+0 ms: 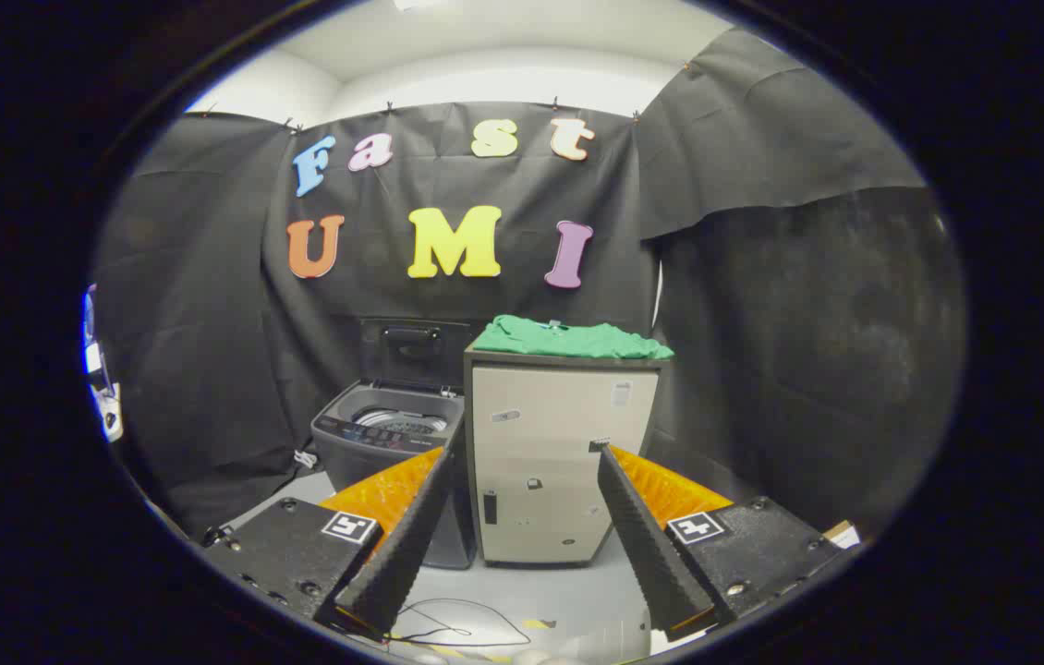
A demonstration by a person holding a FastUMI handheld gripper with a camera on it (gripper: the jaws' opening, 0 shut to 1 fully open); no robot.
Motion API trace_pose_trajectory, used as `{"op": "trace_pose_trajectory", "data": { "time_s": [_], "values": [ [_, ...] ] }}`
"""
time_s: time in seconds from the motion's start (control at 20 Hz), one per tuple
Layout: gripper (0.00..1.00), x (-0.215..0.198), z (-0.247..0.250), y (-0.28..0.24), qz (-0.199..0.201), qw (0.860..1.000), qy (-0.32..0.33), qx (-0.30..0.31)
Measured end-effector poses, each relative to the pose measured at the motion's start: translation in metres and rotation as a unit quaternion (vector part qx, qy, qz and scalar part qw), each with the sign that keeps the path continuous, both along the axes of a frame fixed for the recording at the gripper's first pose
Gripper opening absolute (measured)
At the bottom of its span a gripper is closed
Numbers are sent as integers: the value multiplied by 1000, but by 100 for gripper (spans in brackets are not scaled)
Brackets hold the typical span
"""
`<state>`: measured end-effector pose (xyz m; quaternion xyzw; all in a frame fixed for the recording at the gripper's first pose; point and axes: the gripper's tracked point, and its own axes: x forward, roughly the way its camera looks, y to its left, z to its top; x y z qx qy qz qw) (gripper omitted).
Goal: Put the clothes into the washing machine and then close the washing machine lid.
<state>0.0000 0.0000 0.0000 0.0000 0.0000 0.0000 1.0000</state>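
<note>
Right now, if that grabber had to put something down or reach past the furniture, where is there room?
The grey floor between the open gripper and the cabinet is bare apart from a thin cable. The washing machine stands open beside the cabinet, its tub free. The cabinet top is crowded: the green shirt covers it.

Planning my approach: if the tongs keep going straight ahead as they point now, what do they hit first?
Most likely the front of the beige cabinet, framed between the open, empty tongs; the depth is unclear. The green clothes lie higher, on its top.

The tongs (527,453) have ridged fingers on screwed black plates bearing square markers.
</note>
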Motion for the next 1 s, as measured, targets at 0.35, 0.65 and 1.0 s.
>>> {"op": "trace_pose_trajectory", "data": {
  "time_s": [0.35, 0.65, 1.0],
  "values": [
    [99, 6, -4, 6, -3, 1000, -3, -3],
    [99, 8, 7, 4, -12, 1000, -8, -2],
    [99, 11, 17, 3, -29, 1000, 9, 2]
  ]
}}
